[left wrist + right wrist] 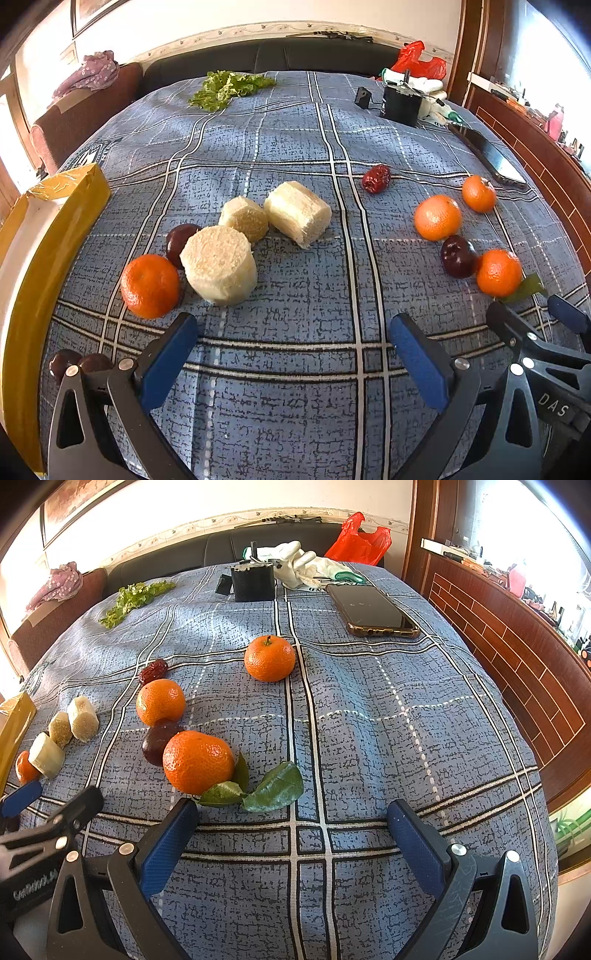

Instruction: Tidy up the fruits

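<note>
Fruit lies scattered on a blue plaid tablecloth point(295, 236). In the left wrist view a tangerine point(150, 286), a dark plum point(181, 240) and three pale sugarcane chunks point(219, 269) lie just ahead of my open, empty left gripper point(293, 328). Two dark fruits point(79, 363) sit by its left finger. At the right lie three tangerines point(437, 218), a plum point(458, 256) and a red date point(376, 178). In the right wrist view my right gripper point(291, 814) is open and empty, just behind a leafy tangerine point(198, 762), a plum point(159, 740) and two more tangerines point(270, 658).
A yellow box point(44, 236) stands at the left edge. Lettuce point(229, 88), a black container point(253, 580), white gloves point(301, 566), a red bag point(360, 541) and a phone point(371, 609) lie at the back. A wooden cabinet point(517, 657) runs along the right.
</note>
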Demonstrator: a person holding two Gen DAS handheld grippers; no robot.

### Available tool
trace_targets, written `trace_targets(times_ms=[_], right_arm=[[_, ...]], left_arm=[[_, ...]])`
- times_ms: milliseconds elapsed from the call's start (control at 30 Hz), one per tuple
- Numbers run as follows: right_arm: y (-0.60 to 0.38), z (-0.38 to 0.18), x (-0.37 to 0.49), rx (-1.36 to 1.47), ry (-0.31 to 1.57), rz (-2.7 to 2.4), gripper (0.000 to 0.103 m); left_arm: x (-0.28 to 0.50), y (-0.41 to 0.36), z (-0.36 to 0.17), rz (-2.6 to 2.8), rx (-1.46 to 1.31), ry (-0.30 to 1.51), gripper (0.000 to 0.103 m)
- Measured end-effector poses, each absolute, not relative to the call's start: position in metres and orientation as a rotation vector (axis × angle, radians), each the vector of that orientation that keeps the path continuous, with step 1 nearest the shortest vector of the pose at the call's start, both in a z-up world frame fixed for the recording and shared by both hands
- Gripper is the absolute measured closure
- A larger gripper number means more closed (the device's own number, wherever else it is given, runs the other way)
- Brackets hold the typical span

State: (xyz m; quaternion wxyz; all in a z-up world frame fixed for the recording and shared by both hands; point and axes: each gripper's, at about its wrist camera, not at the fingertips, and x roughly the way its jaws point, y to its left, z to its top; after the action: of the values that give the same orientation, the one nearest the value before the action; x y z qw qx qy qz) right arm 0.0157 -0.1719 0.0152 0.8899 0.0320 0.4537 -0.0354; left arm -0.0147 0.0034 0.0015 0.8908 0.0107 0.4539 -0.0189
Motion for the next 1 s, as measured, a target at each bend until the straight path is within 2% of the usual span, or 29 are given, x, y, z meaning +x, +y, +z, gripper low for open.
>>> trace_targets(times_ms=[1000], right_arm=[[-0.1716,0.0168,0.0142,0.068,0.943,-0.074,0.000]], left_arm=[[-0.0158,0.0036,0.0015,-0.040,0.022,0.943,0.000]])
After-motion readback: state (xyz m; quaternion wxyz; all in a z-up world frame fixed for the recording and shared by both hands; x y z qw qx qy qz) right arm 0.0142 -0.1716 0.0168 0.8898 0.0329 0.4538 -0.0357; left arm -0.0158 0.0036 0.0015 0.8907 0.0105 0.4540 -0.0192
